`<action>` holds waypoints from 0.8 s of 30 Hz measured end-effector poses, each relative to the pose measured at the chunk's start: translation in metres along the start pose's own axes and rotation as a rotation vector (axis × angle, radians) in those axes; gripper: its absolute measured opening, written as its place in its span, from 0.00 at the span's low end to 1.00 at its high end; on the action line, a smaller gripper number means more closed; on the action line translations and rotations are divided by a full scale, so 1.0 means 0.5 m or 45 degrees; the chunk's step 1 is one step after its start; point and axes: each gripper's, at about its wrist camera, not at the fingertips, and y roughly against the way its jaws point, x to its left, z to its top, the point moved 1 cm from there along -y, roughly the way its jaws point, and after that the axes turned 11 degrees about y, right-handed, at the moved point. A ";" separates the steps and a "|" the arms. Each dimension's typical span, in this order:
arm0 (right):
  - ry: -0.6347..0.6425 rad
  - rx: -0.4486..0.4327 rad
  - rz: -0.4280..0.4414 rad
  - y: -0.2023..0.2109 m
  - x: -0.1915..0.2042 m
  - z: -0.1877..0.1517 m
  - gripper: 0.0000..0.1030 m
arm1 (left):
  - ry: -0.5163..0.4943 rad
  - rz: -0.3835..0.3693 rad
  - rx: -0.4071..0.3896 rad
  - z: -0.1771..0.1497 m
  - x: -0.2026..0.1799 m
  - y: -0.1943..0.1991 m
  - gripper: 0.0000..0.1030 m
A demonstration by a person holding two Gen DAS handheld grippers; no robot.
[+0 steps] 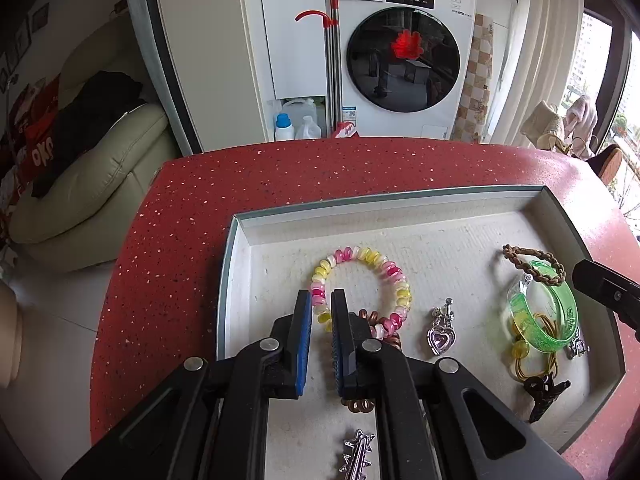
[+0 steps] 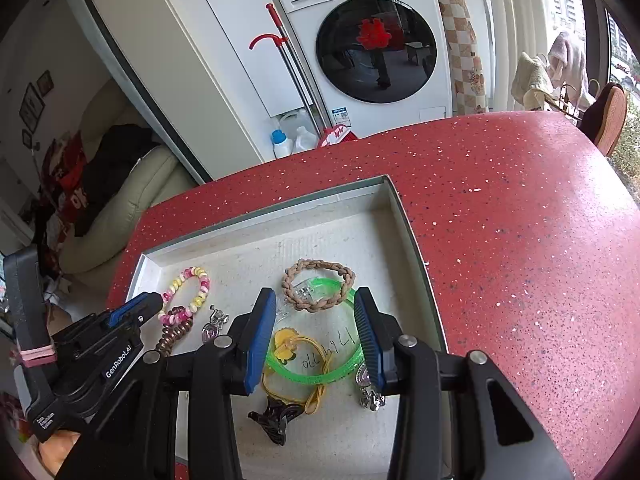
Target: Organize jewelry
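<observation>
A red speckled stone worktop [image 1: 192,232] carries a shallow white cardboard tray [image 1: 280,226], set near its front edge, and all the jewelry lies inside that tray.

Toward the tray's right side sits a translucent green plastic bangle [image 2: 312,376], overlapped at its far rim by a brown braided cord bracelet [image 2: 320,282] and crossed by a yellow elastic hair tie [image 2: 316,396]. The right hand-held gripper [image 2: 316,336] hangs directly over the bangle, jaws spread wide and holding nothing, one finger to each side of the ring, so the bangle lies straight ahead and just below it. This hand is plainly the nearer one to that cluster.

Toward the tray's left side lies a pink-and-yellow spiral coil hair tie [image 1: 360,284]. The left hand-held gripper [image 1: 322,312] has its narrowly parted jaws astride the coil's left arc; whether they actually pinch it I cannot tell.

A small purple heart pendant [image 1: 438,336] rests between the two groups.
</observation>
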 end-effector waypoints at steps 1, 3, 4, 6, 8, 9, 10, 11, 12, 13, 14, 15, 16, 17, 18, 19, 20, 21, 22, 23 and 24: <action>0.003 0.000 0.002 0.002 0.001 0.000 0.43 | -0.001 -0.005 0.004 0.000 0.000 0.001 0.27; 0.011 0.001 0.004 0.005 0.003 -0.001 0.43 | -0.010 -0.022 0.003 -0.003 -0.003 0.008 0.27; 0.014 0.000 0.004 0.007 0.004 -0.002 0.43 | -0.017 -0.023 -0.003 -0.003 -0.003 0.012 0.27; 0.017 0.000 0.007 0.011 0.005 -0.004 0.43 | -0.028 -0.016 -0.018 -0.001 -0.003 0.019 0.42; 0.017 0.001 0.007 0.012 0.005 -0.005 0.43 | -0.016 0.011 -0.041 0.000 -0.001 0.027 1.00; 0.017 0.003 0.008 0.013 0.005 -0.006 0.43 | -0.001 0.029 -0.091 -0.001 0.002 0.039 1.00; 0.017 0.006 0.010 0.013 0.005 -0.007 0.43 | -0.005 0.033 -0.113 0.000 0.002 0.046 1.00; 0.019 0.007 0.012 0.014 0.006 -0.008 0.43 | -0.010 0.031 -0.106 0.003 0.001 0.047 1.00; 0.024 0.008 0.013 0.015 0.006 -0.009 0.43 | -0.012 0.027 -0.095 0.005 0.001 0.048 1.00; 0.028 0.014 0.010 0.014 0.007 -0.010 0.43 | -0.009 0.027 -0.088 0.007 0.002 0.048 1.00; 0.030 0.020 0.009 0.015 0.008 -0.010 0.43 | -0.006 0.029 -0.087 0.007 0.002 0.050 1.00; 0.028 0.025 0.010 0.014 0.008 -0.011 0.43 | -0.002 0.030 -0.086 0.007 0.004 0.052 1.00; 0.028 0.030 0.014 0.014 0.009 -0.011 0.43 | 0.001 0.029 -0.083 0.007 0.007 0.053 1.00; 0.032 0.034 0.019 0.015 0.010 -0.010 0.43 | 0.005 0.028 -0.078 0.006 0.009 0.054 1.00; 0.038 0.039 0.020 0.016 0.012 -0.011 0.45 | 0.010 0.026 -0.072 0.006 0.011 0.055 1.00; 0.044 0.040 0.020 0.017 0.014 -0.012 0.48 | 0.014 0.024 -0.069 0.004 0.013 0.057 1.00; 0.047 0.037 0.021 0.020 0.016 -0.012 0.55 | 0.018 0.021 -0.067 -0.002 0.014 0.060 1.00; 0.048 0.032 0.022 0.023 0.017 -0.013 0.63 | 0.019 0.017 -0.064 -0.004 0.016 0.062 1.00; 0.048 0.024 0.023 0.027 0.018 -0.013 0.65 | 0.018 0.015 -0.063 -0.006 0.018 0.066 1.00; 0.049 0.015 0.022 0.032 0.018 -0.014 0.69 | 0.016 0.016 -0.064 -0.008 0.020 0.070 1.00; 0.053 0.009 0.017 0.035 0.021 -0.017 0.72 | 0.013 0.020 -0.067 -0.011 0.023 0.075 1.00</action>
